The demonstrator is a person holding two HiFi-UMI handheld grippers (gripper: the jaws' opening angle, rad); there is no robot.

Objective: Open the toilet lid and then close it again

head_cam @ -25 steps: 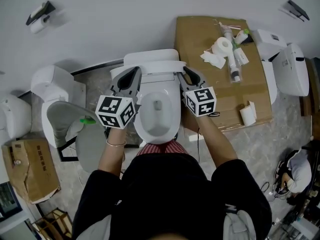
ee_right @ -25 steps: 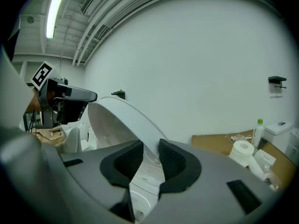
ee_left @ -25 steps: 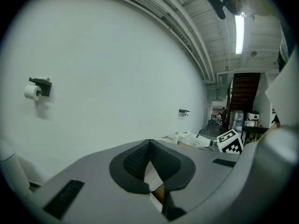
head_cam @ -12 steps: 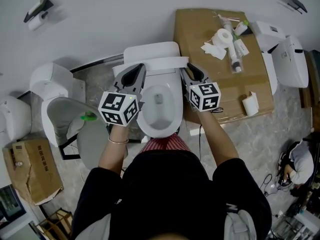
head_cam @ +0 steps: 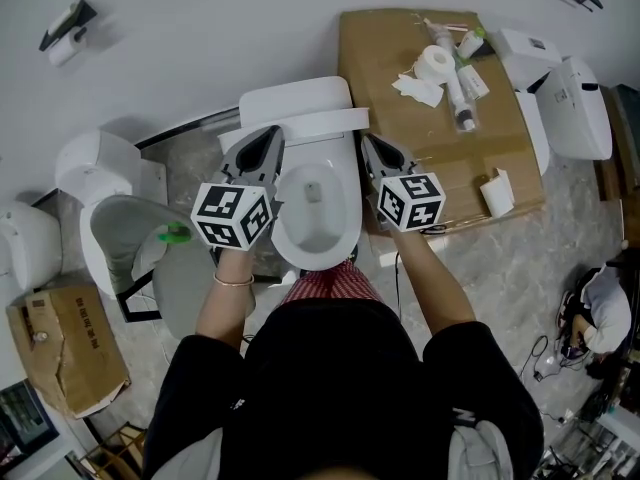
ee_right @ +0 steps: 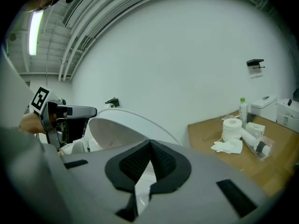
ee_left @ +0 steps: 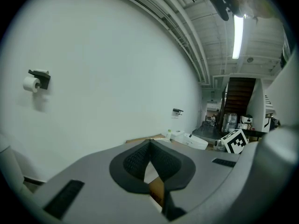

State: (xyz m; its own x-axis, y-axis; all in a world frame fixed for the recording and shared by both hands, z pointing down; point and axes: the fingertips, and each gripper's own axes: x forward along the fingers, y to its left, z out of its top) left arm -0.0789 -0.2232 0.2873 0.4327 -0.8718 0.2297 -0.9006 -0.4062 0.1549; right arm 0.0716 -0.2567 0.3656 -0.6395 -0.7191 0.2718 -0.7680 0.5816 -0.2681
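- Looking steeply down, the head view alone shows the whole toilet (head_cam: 300,108). It is glossy white ceramic with a rectangular tank against the pale wall.
- Far to the toilet's left, a black paper-roll holder (head_cam: 66,26) hangs on the wall. The left gripper view shows it too (ee_left: 35,80), and only that view adds a ceiling strip light (ee_left: 238,29).
- Just left of the toilet, the left gripper (head_cam: 268,140) is matt grey plastic with dark ribbed pads. In its own view (ee_left: 150,146) the jaw tips meet with nothing between them, and brown cardboard shows through the gap below.
- At the toilet's middle lies the toilet lid (head_cam: 315,218), a smooth white oval between the two grippers. The right gripper view shows it raised and tilted (ee_right: 117,129), with its hollow underside facing that camera.
- Just right of the toilet, the right gripper (head_cam: 372,143) also has its jaws together and empty (ee_right: 150,143). The lid's curved rim passes behind the tips, and contact cannot be told.
- Right of the toilet, a flat cardboard sheet (head_cam: 500,138) carries a tissue roll (head_cam: 433,62) and crumpled paper.
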